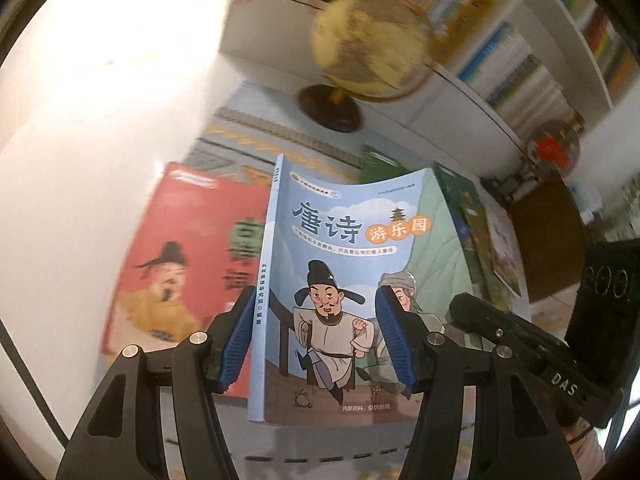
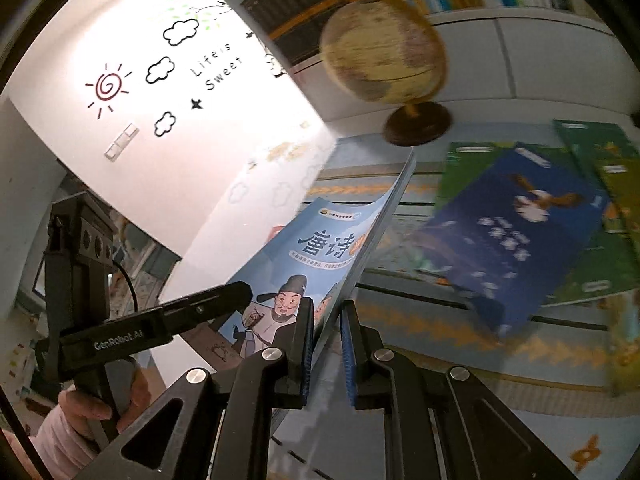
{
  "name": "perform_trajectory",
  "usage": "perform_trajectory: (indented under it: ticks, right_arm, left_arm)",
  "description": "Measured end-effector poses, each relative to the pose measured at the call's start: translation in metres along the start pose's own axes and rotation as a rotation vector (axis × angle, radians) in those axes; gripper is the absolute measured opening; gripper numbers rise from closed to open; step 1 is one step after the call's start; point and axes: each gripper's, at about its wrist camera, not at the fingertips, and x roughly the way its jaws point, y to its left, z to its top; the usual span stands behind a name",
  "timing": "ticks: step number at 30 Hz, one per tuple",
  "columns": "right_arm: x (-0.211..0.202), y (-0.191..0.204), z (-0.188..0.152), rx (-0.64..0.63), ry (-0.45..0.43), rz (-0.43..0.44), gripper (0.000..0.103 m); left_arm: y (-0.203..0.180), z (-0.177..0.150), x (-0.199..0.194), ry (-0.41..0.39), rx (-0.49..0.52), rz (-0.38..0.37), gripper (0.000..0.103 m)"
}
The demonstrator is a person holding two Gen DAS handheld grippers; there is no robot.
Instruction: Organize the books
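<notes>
The right hand-held gripper (image 2: 326, 344) pinches the blue book's (image 2: 316, 248) edge above the desk (image 2: 440, 364); the left hand-held gripper (image 1: 316, 336) gapes, seemingly untouching. The sagging book may slip or bump the globe (image 2: 380, 52).

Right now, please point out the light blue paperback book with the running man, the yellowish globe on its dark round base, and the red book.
light blue paperback book (image 1: 340, 240), left wrist view, front cover
yellowish globe (image 2: 380, 52), right wrist view, sphere
red book (image 1: 180, 248), left wrist view, cover

Motion blur smears the globe (image 1: 370, 46), the shelf books (image 1: 516, 72) and the dark-blue book's (image 2: 516, 232) title.
</notes>
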Motion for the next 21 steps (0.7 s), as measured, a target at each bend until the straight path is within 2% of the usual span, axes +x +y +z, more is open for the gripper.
perform_trajectory:
  ticks: [4,12,17,21]
  right_arm:
    - [0.027,0.014,0.0,0.001,0.037,0.027,0.014]
    - [0.075,0.029,-0.002,-0.002,0.111,0.043,0.014]
    - [0.099,0.028,-0.002,0.014,0.146,0.027,0.014]
    - [0.119,0.019,-0.01,0.077,0.187,0.025,0.013]
  left_arm:
    - [0.024,-0.002,0.001,0.006,-0.031,0.047,0.056]
    - [0.07,-0.007,0.006,0.025,-0.108,0.073,0.056]
    - [0.088,-0.005,0.019,0.048,-0.134,0.081,0.056]
    - [0.103,-0.005,0.035,0.082,-0.141,0.11,0.056]
